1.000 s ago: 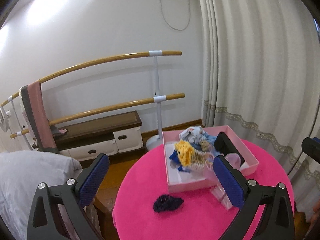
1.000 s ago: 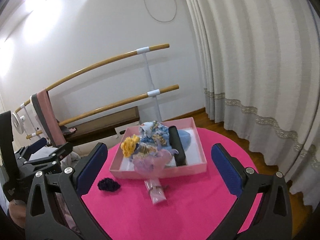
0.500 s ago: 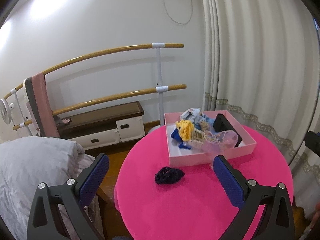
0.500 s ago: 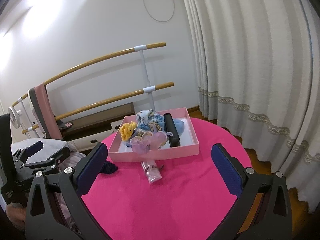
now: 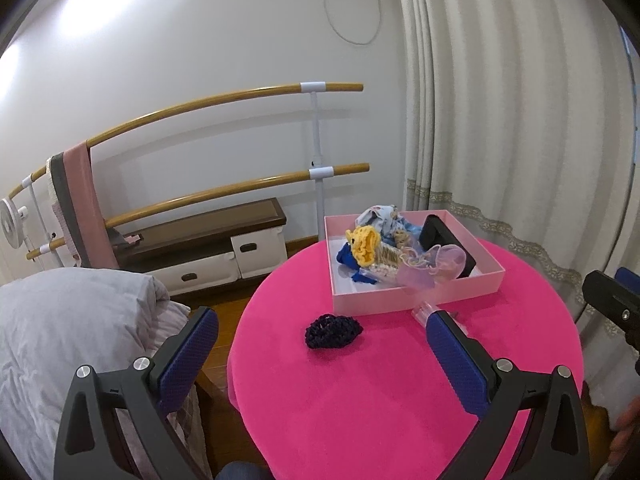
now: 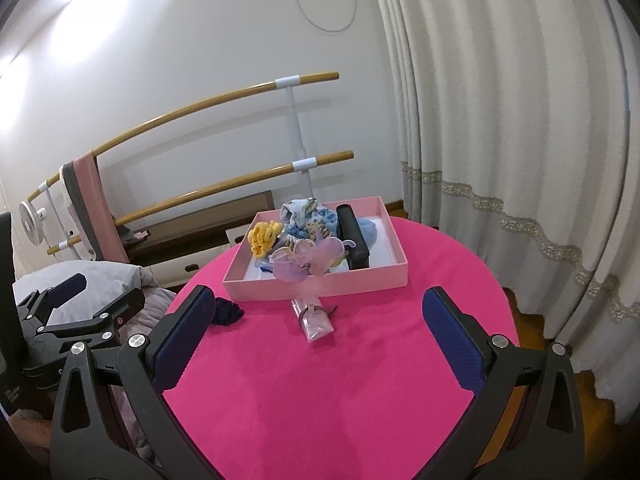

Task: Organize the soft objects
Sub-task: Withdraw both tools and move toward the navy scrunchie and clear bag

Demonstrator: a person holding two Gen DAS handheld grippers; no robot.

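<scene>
A pink box (image 5: 416, 300) (image 6: 320, 286) sits at the far side of a round pink table (image 5: 380, 400) (image 6: 340, 380). It holds several soft items: a yellow scrunchie (image 5: 362, 242) (image 6: 262, 236), a pale floral one (image 6: 298, 210), a lilac sheer one (image 5: 436, 266) (image 6: 308, 258) over the front wall, and a black case (image 6: 352, 236). A dark navy scrunchie (image 5: 333, 331) (image 6: 226, 311) lies on the table in front of the box. A clear packet (image 6: 314, 318) lies beside it. My left gripper (image 5: 320, 364) and right gripper (image 6: 316, 336) are open, empty, held back above the table's near side.
A white curtain (image 5: 500, 120) hangs at the right. A ballet barre (image 5: 224, 100) with a pink towel (image 5: 86, 208) stands at the wall over a low bench (image 5: 208, 232). A grey duvet (image 5: 60, 340) lies left of the table.
Both grippers have pulled back and up from the box; the table and box look smaller and farther. Nothing on the table moved.
</scene>
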